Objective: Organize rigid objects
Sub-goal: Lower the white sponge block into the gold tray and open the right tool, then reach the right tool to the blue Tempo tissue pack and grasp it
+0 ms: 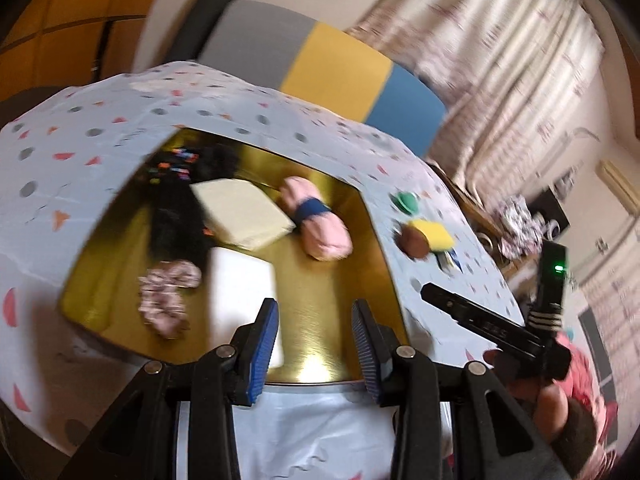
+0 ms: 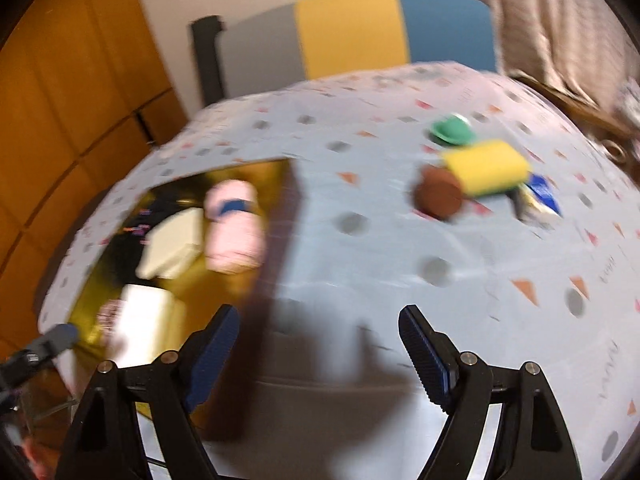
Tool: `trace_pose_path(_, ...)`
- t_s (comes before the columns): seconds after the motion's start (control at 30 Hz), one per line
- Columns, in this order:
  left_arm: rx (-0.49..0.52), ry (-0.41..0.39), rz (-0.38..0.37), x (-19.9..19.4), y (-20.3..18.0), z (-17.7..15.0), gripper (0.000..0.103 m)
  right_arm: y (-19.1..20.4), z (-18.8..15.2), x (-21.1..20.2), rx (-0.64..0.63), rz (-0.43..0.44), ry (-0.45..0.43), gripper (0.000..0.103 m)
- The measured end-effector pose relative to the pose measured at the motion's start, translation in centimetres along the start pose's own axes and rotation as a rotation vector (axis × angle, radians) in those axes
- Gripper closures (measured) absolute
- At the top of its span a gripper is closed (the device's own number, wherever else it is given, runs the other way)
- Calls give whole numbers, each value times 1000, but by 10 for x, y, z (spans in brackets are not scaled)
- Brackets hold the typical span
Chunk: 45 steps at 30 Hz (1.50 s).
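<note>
A gold tray lies on the patterned tablecloth and holds a white block, a cream block, a pink roll with a blue band, a black fuzzy item and a floral scrunchie. My left gripper is open and empty over the tray's near edge. My right gripper is open and empty above bare cloth, right of the tray. Farther right lie a green lid, a yellow sponge, a brown disc and a blue-white packet.
A chair back with grey, yellow and blue panels stands behind the table. Orange cabinet doors are at the left, curtains at the right. The right gripper's body and the holding hand show at the left wrist view's right side.
</note>
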<state>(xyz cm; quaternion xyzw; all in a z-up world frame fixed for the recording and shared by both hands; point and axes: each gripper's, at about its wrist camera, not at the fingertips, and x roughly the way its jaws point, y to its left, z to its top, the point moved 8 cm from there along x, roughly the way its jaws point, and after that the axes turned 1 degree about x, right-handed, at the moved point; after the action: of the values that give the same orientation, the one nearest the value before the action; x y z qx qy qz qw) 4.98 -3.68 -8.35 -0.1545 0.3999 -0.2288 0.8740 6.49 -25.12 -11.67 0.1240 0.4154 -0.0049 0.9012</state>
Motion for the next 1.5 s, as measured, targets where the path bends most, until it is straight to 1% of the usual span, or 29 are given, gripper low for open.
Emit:
trace_pose_path(0.13, 66, 42, -23, 14, -31, -6, 64, -66, -6, 0, 66, -87, -2, 20)
trace_pose_path(0.23, 114, 62, -41, 23, -53, -9, 64, -111, 0, 1, 110, -130, -20, 20)
trace_pose_path(0.33, 147, 80, -50, 31, -70, -11, 63, -152, 17, 0, 135, -174, -51, 20)
trace_pose_path(0.43, 157, 95, -50, 38, -81, -12, 63, -189, 43, 6, 158, -223, -72, 20)
trace_pose_path(0.57, 165, 107, -37, 43, -86, -13, 63, -220, 72, 22, 174, -275, -71, 20)
trace_pose_path(0.67, 168, 119, -23, 48, -88, -12, 63, -233, 91, 44, 167, -292, -61, 20)
trace_pose_path(0.77, 168, 128, -12, 52, -88, -11, 63, -240, 101, 67, 163, -301, -26, 20)
trace_pose_path(0.87, 169, 131, -6, 54, -90, -10, 63, -243, 104, 86, 158, -314, 7, 21)
trace_pose_path(0.93, 173, 134, -2, 55, -92, -9, 63, -245, 104, 96, 148, -320, 21, 27)
trace_pose_path(1.0, 179, 140, -5, 58, -96, -9, 63, -246, 104, 104, 132, -313, 32, 47)
trace_pose_path(1.03, 182, 142, -7, 59, -98, -9, 63, -246, 104, 105, 126, -309, 27, 50)
trace_pose_path(1.17, 200, 152, -22, 66, -110, -7, 63, -244, 97, 98, 100, -304, 7, 50)
trace_pose_path(1.4, 237, 173, -63, 84, -144, -5, 63, -248, 66, 69, 141, -270, 15, 50)
trace_pose_path(1.5, 243, 175, -94, 95, -162, 2, 63, -250, 52, 56, 157, -256, 6, 50)
